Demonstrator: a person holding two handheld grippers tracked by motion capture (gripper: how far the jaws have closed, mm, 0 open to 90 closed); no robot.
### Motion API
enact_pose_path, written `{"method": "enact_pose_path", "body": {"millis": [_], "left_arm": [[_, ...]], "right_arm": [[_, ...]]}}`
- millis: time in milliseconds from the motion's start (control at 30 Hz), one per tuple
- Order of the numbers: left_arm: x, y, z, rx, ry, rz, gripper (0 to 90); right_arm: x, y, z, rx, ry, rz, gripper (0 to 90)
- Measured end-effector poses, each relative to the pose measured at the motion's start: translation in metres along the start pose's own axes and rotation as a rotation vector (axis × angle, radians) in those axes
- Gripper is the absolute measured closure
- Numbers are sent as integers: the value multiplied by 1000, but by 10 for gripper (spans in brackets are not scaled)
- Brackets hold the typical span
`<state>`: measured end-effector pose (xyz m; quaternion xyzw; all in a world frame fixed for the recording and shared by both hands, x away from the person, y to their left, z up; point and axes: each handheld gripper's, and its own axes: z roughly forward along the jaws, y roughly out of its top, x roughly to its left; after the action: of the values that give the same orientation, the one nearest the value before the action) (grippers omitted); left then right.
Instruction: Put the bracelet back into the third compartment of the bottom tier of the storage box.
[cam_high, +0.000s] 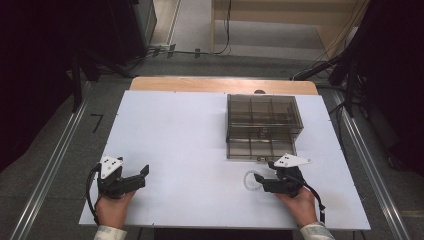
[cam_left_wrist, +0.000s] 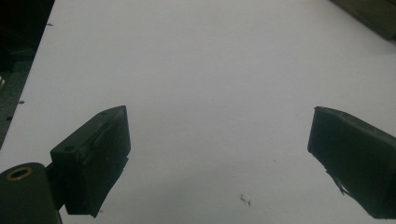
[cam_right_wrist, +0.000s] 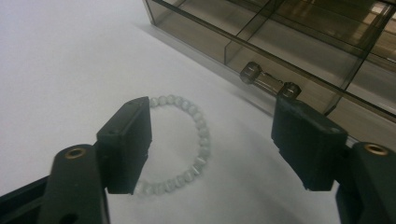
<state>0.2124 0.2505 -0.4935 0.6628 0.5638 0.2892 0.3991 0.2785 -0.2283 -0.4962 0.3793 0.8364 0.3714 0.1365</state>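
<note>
we see a pale bead bracelet (cam_right_wrist: 187, 140) lying flat on the white table (cam_high: 190, 145), just in front of a smoked clear drawer box (cam_high: 263, 125) with a bar handle (cam_right_wrist: 268, 80). the right gripper (cam_right_wrist: 212, 140) sits low over the bracelet, jaws spread wide, holding nothing. the left gripper (cam_left_wrist: 219, 154) rests well apart near the table's left front, jaws also spread over bare surface.
</note>
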Motion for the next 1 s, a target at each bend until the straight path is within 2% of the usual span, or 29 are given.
{"method": "enact_pose_path", "body": {"millis": [833,1000], "left_arm": [[0,0,0,0,4,1,64],[0,0,0,-1,5,1,64]], "right_arm": [[2,-2,6,31,-25,-30,598],[4,-2,8,39,-25,-39,688]]}}
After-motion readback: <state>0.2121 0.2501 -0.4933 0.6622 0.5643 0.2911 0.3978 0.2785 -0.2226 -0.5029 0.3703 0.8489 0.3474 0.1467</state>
